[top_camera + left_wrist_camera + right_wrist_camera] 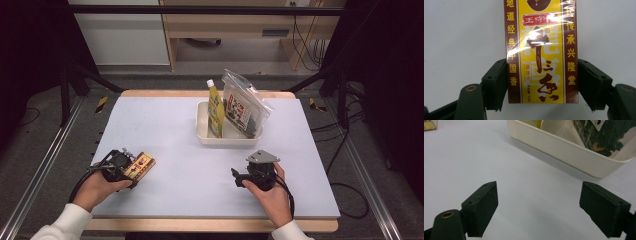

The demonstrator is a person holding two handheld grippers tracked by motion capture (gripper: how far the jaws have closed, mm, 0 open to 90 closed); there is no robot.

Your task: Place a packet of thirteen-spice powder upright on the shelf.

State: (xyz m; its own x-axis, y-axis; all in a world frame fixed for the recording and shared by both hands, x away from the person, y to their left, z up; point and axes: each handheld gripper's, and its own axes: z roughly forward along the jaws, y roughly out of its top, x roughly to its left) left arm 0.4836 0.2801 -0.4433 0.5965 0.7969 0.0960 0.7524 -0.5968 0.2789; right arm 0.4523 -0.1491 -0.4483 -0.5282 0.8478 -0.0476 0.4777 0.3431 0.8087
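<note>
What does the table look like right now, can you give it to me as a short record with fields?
Left gripper: fingers against both long sides of the yellow and brown cellophane-wrapped box, which lies flat on the pale grey table mat
Right gripper: open, nothing between its fingers
Cream plastic tub: holds a yellow spouted pouch and a clear zip bag, both leaning upright

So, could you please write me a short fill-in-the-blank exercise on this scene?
1. The left hand-held gripper has the yellow and brown ____ between its pads.
2. The bottle and bag stand in the white ____.
3. The right hand-held gripper has jaws that are ____, with nothing between them.

Missing words: box; tray; open
</note>
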